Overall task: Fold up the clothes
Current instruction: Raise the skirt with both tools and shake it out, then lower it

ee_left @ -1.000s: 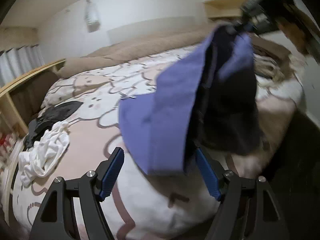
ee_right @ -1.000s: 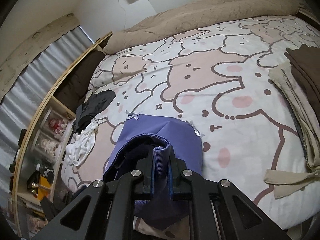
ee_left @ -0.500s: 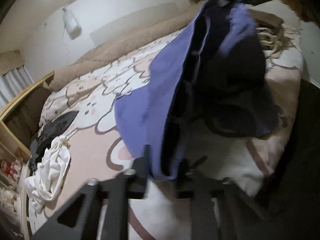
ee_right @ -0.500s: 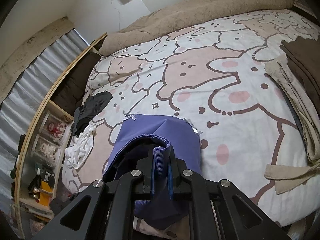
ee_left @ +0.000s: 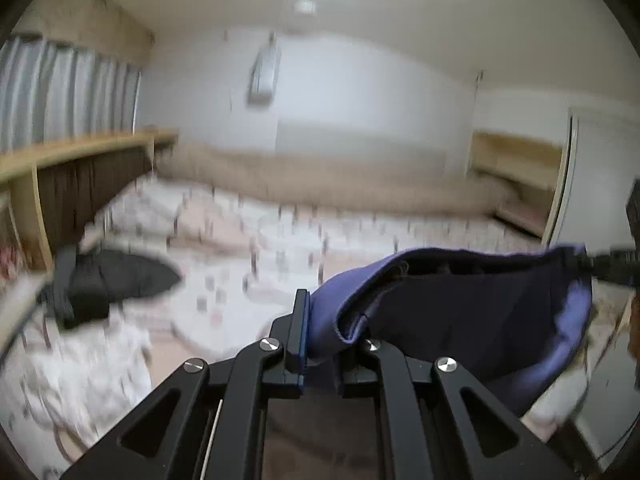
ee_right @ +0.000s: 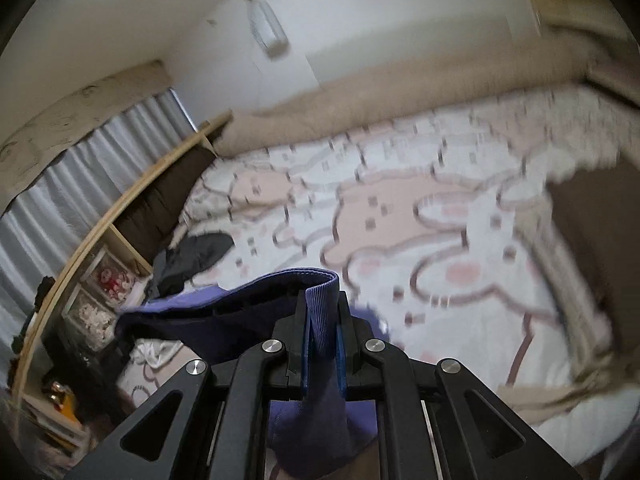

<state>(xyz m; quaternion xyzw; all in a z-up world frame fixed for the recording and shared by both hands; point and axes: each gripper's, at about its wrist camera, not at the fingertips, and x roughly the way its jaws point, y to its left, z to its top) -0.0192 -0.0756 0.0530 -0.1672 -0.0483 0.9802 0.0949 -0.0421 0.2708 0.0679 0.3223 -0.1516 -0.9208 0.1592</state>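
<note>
Above the bed [ee_right: 460,240], both grippers clamp the purple garment [ee_left: 460,312] between them.

Motion blur smears the bedspread [ee_left: 280,248] print, perhaps cartoon animals.

No writing, label, brand or number can be read in either view. Motion blur smears both, so any small print is lost.

Your right hand-held gripper [ee_right: 322,344] is clamped on the ribbed edge of a purple garment [ee_right: 224,312], which stretches away to the left above the bed [ee_right: 440,216]. A dark piece of clothing [ee_right: 192,256] lies near the wooden shelf [ee_right: 104,264].
</note>
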